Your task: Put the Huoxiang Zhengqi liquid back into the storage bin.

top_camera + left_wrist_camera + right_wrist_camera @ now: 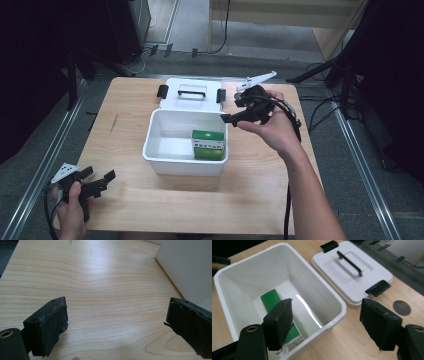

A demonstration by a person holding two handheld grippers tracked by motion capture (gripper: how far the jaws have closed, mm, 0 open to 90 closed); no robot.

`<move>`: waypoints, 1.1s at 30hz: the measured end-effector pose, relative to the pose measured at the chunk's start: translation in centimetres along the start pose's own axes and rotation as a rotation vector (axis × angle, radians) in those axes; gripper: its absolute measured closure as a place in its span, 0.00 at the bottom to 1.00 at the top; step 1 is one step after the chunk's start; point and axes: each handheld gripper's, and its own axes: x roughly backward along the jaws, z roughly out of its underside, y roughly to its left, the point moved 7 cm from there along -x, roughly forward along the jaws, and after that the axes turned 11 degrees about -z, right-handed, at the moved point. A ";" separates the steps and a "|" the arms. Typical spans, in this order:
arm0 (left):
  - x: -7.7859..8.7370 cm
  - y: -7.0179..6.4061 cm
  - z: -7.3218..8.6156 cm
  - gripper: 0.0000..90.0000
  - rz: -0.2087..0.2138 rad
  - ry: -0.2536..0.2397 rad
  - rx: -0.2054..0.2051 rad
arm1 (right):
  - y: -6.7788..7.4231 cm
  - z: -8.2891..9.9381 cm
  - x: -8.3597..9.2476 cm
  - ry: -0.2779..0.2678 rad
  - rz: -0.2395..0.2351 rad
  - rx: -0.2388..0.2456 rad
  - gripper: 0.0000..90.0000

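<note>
In the white bin (162, 150), green carton (208, 145), white label panel, upright

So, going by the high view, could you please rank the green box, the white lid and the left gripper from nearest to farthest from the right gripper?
1. White lid: just to the left of the right gripper, at the table's far side, behind the bin.
2. Green box: below it in the picture, inside the white bin, against its right wall.
3. Left gripper: far off at the table's near-left corner.
</note>
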 end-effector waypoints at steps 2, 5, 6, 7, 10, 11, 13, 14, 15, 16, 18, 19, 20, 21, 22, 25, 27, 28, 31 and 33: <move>0.0 0.0 0.0 0.05 0.001 0.002 -0.004 | -0.5 0.5 0.6 -0.030 0.028 -0.014 0.26; 0.0 0.0 0.0 0.05 0.000 0.002 -0.002 | -1.1 1.3 1.4 -0.076 0.056 -0.037 0.26; 0.0 0.0 0.0 0.05 -0.001 0.002 -0.003 | -1.2 1.6 1.6 -0.090 0.060 -0.051 0.26; 0.0 0.0 0.0 0.05 0.001 0.002 -0.006 | -1.4 1.9 1.9 -0.106 0.062 -0.061 0.26; 0.0 -0.1 0.0 0.05 -0.002 0.001 -0.007 | -1.9 3.0 2.5 -0.141 0.086 -0.103 0.26; 0.0 -0.1 0.0 0.05 -0.002 0.002 -0.008 | -2.2 3.3 2.7 -0.155 0.097 -0.105 0.27; 0.0 -0.1 0.0 0.05 0.002 0.003 -0.008 | -2.5 4.1 3.1 -0.172 0.113 -0.125 0.27; 0.0 0.0 0.0 0.05 0.002 0.003 -0.004 | -2.7 4.4 3.3 -0.183 0.121 -0.130 0.27; 0.0 0.0 0.0 0.05 0.002 0.004 -0.001 | -2.8 4.8 3.5 -0.191 0.124 -0.141 0.27; 0.0 0.0 0.0 0.05 0.003 0.004 -0.001 | -2.9 5.2 3.6 -0.197 0.128 -0.151 0.27; 0.0 0.0 0.0 0.05 0.003 0.002 -0.008 | -3.2 6.0 3.9 -0.208 0.124 -0.197 0.28; 0.0 0.0 0.0 0.05 0.003 0.001 -0.009 | -3.4 6.5 4.1 -0.216 0.117 -0.236 0.26; 0.0 -0.1 0.0 0.05 0.002 0.002 -0.010 | -3.6 6.8 4.3 -0.230 0.116 -0.255 0.24; 0.0 0.0 0.0 0.05 0.002 0.002 -0.010 | -3.7 7.2 4.5 -0.245 0.121 -0.265 0.24; 0.1 0.0 0.0 0.05 0.002 0.001 -0.007 | -3.9 7.6 4.7 -0.258 0.132 -0.266 0.23; 0.1 0.0 0.0 0.05 -0.001 0.001 -0.008 | -4.1 8.8 5.4 -0.284 0.146 -0.298 0.23; 0.1 -0.1 0.0 0.05 -0.003 0.000 -0.010 | -4.0 9.7 5.8 -0.292 0.162 -0.308 0.22; 0.0 -0.1 0.0 0.05 -0.004 -0.001 -0.012 | -3.9 10.0 5.9 -0.292 0.170 -0.307 0.20; 0.0 -0.1 0.0 0.05 -0.007 0.001 -0.014 | -3.5 11.5 6.1 -0.282 0.173 -0.285 0.14; 0.0 -0.1 0.1 0.05 -0.008 0.004 -0.015 | -3.4 12.5 6.2 -0.284 0.201 -0.277 0.12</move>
